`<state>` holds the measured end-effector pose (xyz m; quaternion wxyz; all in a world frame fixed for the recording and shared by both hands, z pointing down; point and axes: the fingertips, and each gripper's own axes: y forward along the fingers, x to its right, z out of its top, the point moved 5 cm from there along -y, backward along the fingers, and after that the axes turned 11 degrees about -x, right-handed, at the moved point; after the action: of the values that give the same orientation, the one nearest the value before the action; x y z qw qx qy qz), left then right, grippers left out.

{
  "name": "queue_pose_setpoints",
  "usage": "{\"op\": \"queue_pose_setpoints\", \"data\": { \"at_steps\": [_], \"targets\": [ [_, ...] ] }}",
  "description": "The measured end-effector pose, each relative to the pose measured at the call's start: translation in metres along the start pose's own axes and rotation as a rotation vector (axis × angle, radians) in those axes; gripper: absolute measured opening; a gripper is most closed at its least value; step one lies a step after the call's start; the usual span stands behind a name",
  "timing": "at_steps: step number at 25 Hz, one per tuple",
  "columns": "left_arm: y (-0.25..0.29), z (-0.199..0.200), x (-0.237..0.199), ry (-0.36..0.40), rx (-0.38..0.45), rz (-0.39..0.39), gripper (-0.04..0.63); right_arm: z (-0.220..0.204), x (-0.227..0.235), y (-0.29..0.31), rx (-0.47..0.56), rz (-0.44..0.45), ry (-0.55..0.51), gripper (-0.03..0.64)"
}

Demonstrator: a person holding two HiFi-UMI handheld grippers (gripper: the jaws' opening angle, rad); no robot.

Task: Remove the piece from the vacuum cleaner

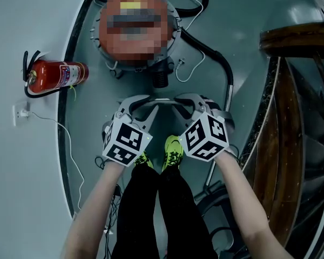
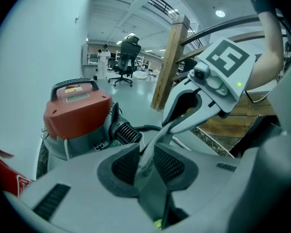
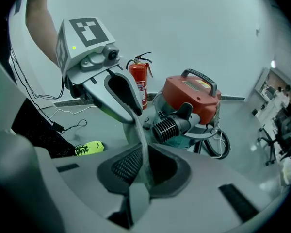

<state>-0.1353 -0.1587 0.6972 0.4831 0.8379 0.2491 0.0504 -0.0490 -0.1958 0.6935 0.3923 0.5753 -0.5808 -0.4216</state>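
while you stand over the job, your left gripper (image 2: 146, 161) has its jaws drawn close on one end of the piece (image 2: 148, 149), a thin pale strip seen edge-on. your right gripper (image 3: 143, 171) pinches the other end just as narrowly. so the strip spans the two tools, up in the air ahead of your yellow shoes (image 1: 173, 151), and it touches nothing else that i can see. beyond it, on the floor, sits the vacuum cleaner (image 2: 77, 113), orange lid on top, ribbed black port (image 3: 166, 127) turned toward you. the strip is apart from it. a black hose (image 1: 216, 58) curls away from the machine on your right. further off to the left, a red fire extinguisher (image 1: 56, 75) stands against the wall. my read: the removal itself looks done, with the piece off the machine and held at both ends. what's left is likely carrying it clear and setting it down somewhere.
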Motion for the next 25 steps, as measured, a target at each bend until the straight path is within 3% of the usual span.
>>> {"op": "queue_pose_setpoints", "data": {
  "at_steps": [11,19,25],
  "targets": [
    [-0.023,-0.015,0.041,-0.007,-0.022,0.013,0.098,-0.014,-0.040,-0.023,0.013,0.029,0.025,0.051],
    [-0.048,-0.015,0.062,0.100,-0.006,0.125,0.098,-0.016,-0.061,-0.041,0.105,-0.025,0.005,0.049],
    [-0.055,-0.025,0.078,0.124,0.002,0.151,0.098,-0.021,-0.081,-0.046,0.130,-0.067,-0.027,0.048]
  ]
}}
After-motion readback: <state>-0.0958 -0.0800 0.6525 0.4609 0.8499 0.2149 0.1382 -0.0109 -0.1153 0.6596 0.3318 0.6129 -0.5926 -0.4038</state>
